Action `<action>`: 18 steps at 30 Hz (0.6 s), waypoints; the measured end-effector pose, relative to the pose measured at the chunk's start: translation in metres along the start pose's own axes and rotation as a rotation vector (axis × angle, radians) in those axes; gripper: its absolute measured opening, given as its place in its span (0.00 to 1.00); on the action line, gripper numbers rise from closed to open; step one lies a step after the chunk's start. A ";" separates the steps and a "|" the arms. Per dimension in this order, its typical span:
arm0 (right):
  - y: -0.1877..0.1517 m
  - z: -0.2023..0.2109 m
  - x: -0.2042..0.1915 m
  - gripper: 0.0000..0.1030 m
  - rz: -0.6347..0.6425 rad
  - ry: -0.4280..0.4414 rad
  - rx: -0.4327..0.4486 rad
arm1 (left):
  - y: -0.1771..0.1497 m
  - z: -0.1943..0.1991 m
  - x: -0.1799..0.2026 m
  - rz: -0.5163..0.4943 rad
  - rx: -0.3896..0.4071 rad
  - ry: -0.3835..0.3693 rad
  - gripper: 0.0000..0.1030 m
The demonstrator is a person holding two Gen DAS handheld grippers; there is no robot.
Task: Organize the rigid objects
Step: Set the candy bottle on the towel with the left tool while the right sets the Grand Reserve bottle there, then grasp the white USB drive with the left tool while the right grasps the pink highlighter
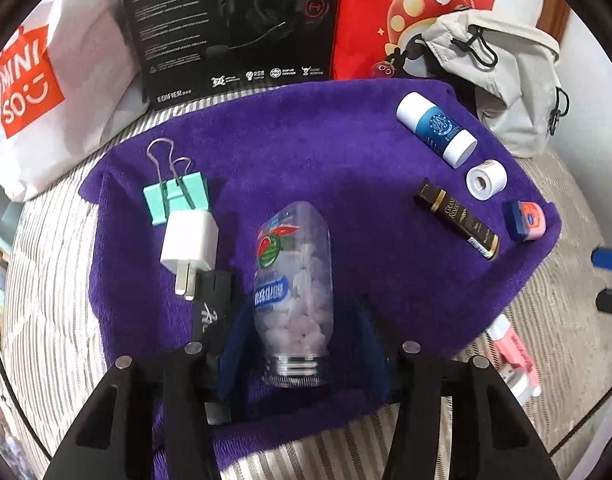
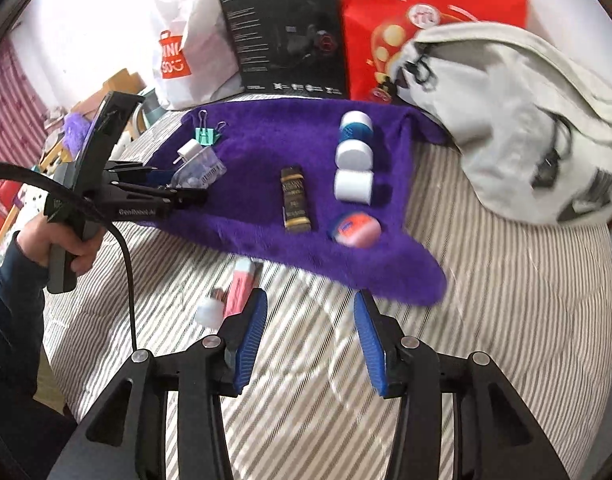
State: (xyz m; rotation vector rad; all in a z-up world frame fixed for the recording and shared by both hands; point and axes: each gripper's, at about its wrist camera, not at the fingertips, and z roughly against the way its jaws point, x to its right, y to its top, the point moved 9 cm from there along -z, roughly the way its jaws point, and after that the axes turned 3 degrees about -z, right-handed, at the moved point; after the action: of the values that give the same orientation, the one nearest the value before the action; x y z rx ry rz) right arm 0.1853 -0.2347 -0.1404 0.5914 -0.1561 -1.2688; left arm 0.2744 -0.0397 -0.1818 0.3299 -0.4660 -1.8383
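Bottle [image 1: 294,280]: lies between my left gripper [image 1: 302,344] pads, cap end toward me, long axis along the fingers; jaws apart, grip unclear.
Right gripper [image 2: 309,344]: jaws apart, empty, off the towel [image 2: 266,140] near edge.

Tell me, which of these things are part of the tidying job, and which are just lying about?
Part of the job: clear candy bottle, white charger plug, green binder clip, blue-and-white tube, black-and-gold box, purple towel.

Lying about: grey backpack, red bag, black headset box.
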 end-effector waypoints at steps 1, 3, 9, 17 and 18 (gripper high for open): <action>-0.004 0.003 0.002 0.45 -0.018 0.001 0.001 | 0.000 0.003 0.001 0.000 0.004 0.001 0.48; -0.012 0.009 0.006 0.45 -0.046 0.000 0.006 | 0.000 0.015 0.003 -0.014 0.016 0.030 0.48; -0.031 0.025 0.009 0.50 -0.089 -0.001 0.014 | -0.020 0.063 0.042 -0.038 0.088 0.035 0.50; -0.050 0.040 0.016 0.51 -0.140 0.012 0.026 | -0.058 0.056 0.111 0.054 0.071 -0.154 0.50; -0.054 0.042 0.015 0.51 -0.140 0.013 0.023 | -0.057 0.051 0.116 0.063 0.067 -0.172 0.50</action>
State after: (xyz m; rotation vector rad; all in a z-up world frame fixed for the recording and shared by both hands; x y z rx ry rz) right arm 0.1263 -0.2719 -0.1355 0.6388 -0.1207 -1.3999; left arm 0.1681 -0.1271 -0.1633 0.2005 -0.6503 -1.8006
